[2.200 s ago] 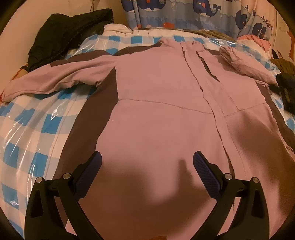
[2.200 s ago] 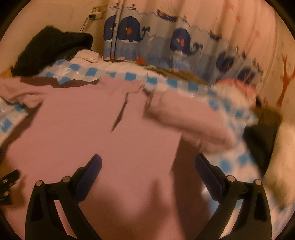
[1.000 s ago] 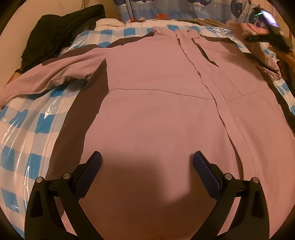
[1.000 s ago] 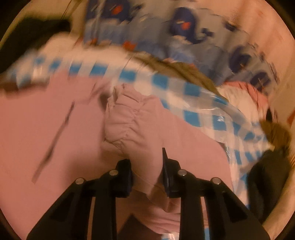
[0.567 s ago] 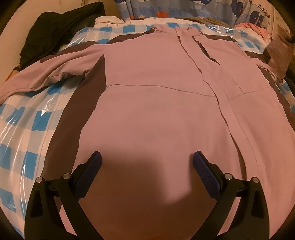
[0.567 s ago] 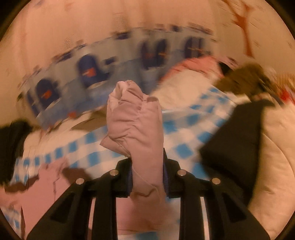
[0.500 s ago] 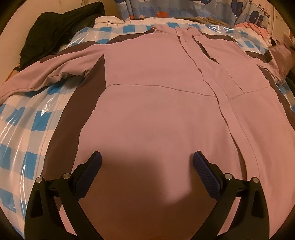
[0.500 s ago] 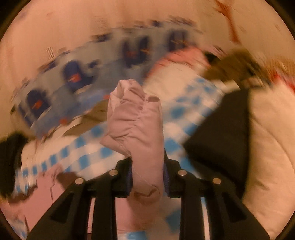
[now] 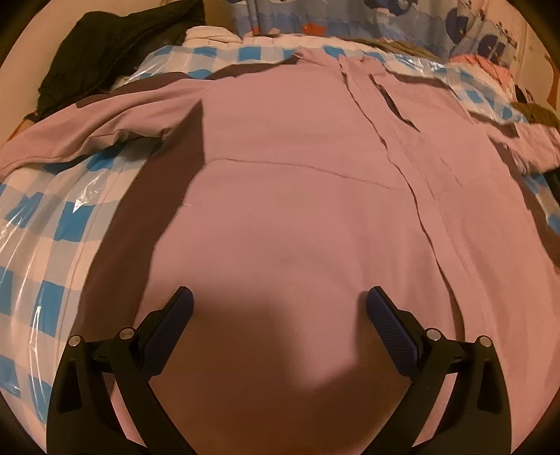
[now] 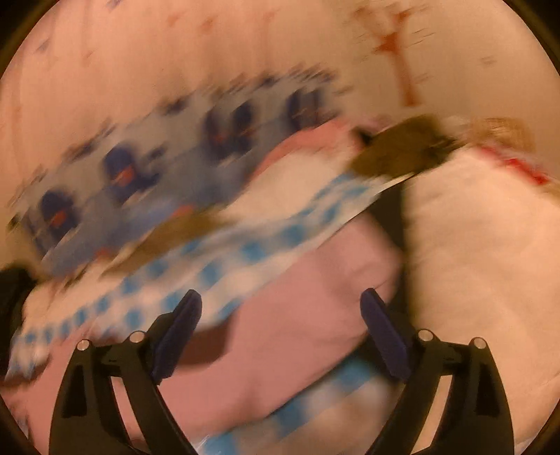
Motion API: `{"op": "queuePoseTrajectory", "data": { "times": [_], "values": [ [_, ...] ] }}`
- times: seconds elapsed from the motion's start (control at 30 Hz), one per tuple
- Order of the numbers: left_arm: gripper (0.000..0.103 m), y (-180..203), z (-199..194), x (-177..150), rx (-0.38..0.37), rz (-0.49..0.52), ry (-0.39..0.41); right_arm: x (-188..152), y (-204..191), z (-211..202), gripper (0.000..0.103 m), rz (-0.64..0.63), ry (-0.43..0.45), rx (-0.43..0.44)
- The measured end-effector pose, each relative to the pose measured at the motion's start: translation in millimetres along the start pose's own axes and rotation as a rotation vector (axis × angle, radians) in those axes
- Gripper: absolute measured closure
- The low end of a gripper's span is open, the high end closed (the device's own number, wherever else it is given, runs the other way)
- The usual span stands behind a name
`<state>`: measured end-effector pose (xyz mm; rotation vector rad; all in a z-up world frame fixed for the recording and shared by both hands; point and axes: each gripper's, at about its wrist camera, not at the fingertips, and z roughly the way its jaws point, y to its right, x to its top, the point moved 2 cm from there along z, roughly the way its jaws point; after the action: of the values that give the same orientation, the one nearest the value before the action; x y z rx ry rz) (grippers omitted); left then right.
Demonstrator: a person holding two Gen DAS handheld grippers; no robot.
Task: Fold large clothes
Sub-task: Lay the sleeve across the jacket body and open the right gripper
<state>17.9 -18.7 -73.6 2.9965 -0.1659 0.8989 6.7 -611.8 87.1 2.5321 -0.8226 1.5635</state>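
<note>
In the left wrist view, the left gripper (image 9: pixel 278 304) hangs above the lower part of a large pink garment (image 9: pixel 297 210). Its two fingers stand wide apart and nothing is between them; the blue pads (image 9: pixel 392 327) touch no cloth. The garment lies spread flat, front side up, on a bed cover (image 9: pixel 45 224) with blue and white squares under a clear plastic sheet. A buttoned strip (image 9: pixel 413 182) runs from the collar at the far end down toward the near right. A seam crosses the chest from left to right. The left sleeve (image 9: pixel 80 136) reaches out to the left side of the picture over the cover. The right sleeve (image 9: pixel 535 147) lies stretched out at the right edge, partly cut off by the frame. Behind the bed hangs a curtain (image 9: pixel 350 17) with dark blue whales, and a black piece of clothing (image 9: pixel 115 45) is piled at the far left corner.

In the right wrist view, the picture is tilted and much blurred. The right gripper (image 10: pixel 281 315) is opening, its fingers already wide apart, and it grips nothing. The pink sleeve (image 10: pixel 301 322) lies on the checked cover (image 10: pixel 224 266) below and beyond the fingers, and the pads (image 10: pixel 381 332) do not press on it. To the right sits a big white cushion or blanket (image 10: pixel 483 262), with a brown thing (image 10: pixel 395 154) behind it that I cannot tell more about. The whale curtain (image 10: pixel 157 168) shows at the left.
</note>
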Motion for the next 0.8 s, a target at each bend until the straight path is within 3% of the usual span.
{"op": "queuePoseTrajectory", "data": {
  "times": [0.2, 0.3, 0.4, 0.47, 0.6, 0.67, 0.8],
  "values": [
    [0.008, -52.1, -22.4, 22.8, 0.041, -0.123, 0.085, -90.3, -35.0, 33.6, 0.014, 0.054, -0.228, 0.149],
    [0.008, -118.2, -36.9, 42.9, 0.059, -0.282, 0.130, -125.0, -27.1, 41.1, 0.014, 0.087, -0.299, 0.161],
    [0.008, -210.7, -41.3, 63.9, 0.063, -0.468, 0.145, -147.8, -12.3, 41.4, 0.014, 0.118, -0.327, 0.155],
    [0.008, -282.3, -41.0, 77.1, 0.078, -0.591, 0.145, -162.6, -3.4, 38.7, 0.014, 0.126, -0.301, 0.184],
    [0.008, -391.7, -56.6, 85.3, 0.120, -0.803, 0.220, -164.0, -4.9, 36.0, 0.011, 0.106, -0.287, 0.180],
    [0.008, -434.0, -60.2, 81.4, 0.132, -0.916, 0.260, -164.7, -8.6, 38.0, 0.010, 0.074, -0.294, 0.159],
    [0.008, -478.5, -34.8, 80.3, 0.067, -1.046, 0.215, -166.9, -12.6, 39.9, 0.007, 0.037, -0.300, 0.139]
  ]
}}
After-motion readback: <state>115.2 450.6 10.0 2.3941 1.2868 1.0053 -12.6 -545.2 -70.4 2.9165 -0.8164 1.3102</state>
